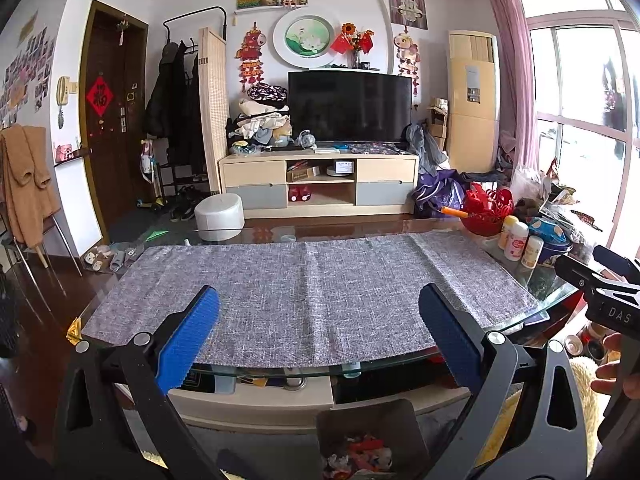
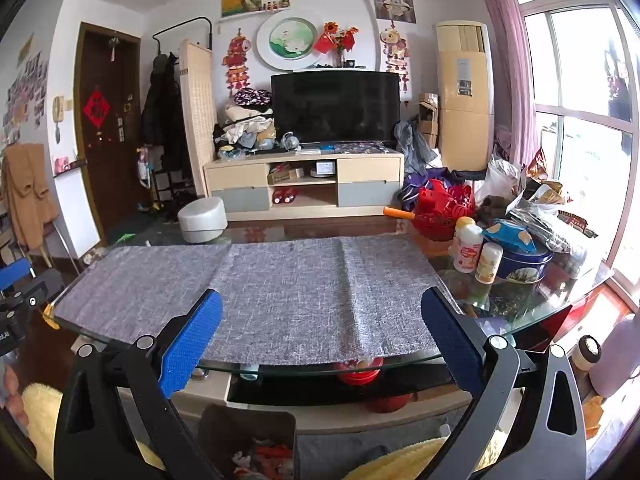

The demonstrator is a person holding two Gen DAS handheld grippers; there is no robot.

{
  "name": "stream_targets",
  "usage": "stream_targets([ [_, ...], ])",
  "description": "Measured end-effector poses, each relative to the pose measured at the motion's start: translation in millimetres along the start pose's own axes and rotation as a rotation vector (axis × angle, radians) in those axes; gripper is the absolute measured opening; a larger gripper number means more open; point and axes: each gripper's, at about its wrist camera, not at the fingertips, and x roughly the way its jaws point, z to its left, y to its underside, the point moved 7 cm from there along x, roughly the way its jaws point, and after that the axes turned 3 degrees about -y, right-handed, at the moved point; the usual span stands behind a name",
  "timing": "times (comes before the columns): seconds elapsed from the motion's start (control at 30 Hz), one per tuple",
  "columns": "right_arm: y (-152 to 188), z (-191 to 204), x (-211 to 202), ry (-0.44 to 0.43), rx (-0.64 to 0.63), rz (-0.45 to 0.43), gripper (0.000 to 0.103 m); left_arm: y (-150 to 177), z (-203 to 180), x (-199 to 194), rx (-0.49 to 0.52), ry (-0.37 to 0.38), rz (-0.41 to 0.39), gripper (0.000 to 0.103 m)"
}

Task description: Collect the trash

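- Left wrist view: the left tool (image 1: 319, 304) hangs released, its two blue ribbed pads wide apart and gripping nothing, over the near edge of the glass worktop (image 1: 120, 292).
- A grey woven cloth (image 1: 304, 288) covers most of the glass and lies bare, leaving open room across its whole width.
- Below the near edge, between the tool's arms, stands a brown bin (image 1: 370, 436) holding red and white trash (image 1: 360, 454).
- Three white bottles (image 1: 516, 240) stand clustered at the far right corner, beside a red basket (image 1: 486, 210).
- The right tool's black body shows at the right edge, with a hand (image 1: 618, 364) under it.
- Right wrist view: the right tool (image 2: 321, 306) is likewise spread and empty over the cloth's near edge.
- The bin (image 2: 248, 436) sits low left, with trash (image 2: 260, 456) inside.
- A round blue tin (image 2: 524, 262) stands just beside the bottles.
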Motion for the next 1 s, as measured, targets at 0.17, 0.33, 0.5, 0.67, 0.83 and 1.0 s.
stream_targets([
  [0.17,0.1,0.0,-0.1,-0.001,0.000,0.001,0.100,-2.7,1.4,-0.8,-0.001,-0.002,-0.001,0.095],
  [0.33,-0.2,1.1,-0.9,0.000,0.001,0.001,0.100,-4.2,2.8,0.5,-0.003,-0.003,-0.002,0.095],
  [0.5,-0.8,2.0,-1.5,0.000,0.002,0.000,0.100,-8.6,6.6,-1.9,-0.009,-0.009,-0.006,0.095],
  [0.67,-1.2,2.7,-1.6,0.000,0.003,0.000,0.100,-8.9,7.1,-2.6,-0.009,-0.009,-0.006,0.095],
  [0.83,-1.8,3.1,-1.7,-0.001,0.005,0.000,0.100,-7.6,5.8,-3.4,-0.010,-0.011,-0.005,0.095],
  [1.0,-3.0,5.7,-1.9,0.002,0.007,0.000,0.100,-7.3,5.5,-3.6,-0.010,-0.009,-0.005,0.095],
])
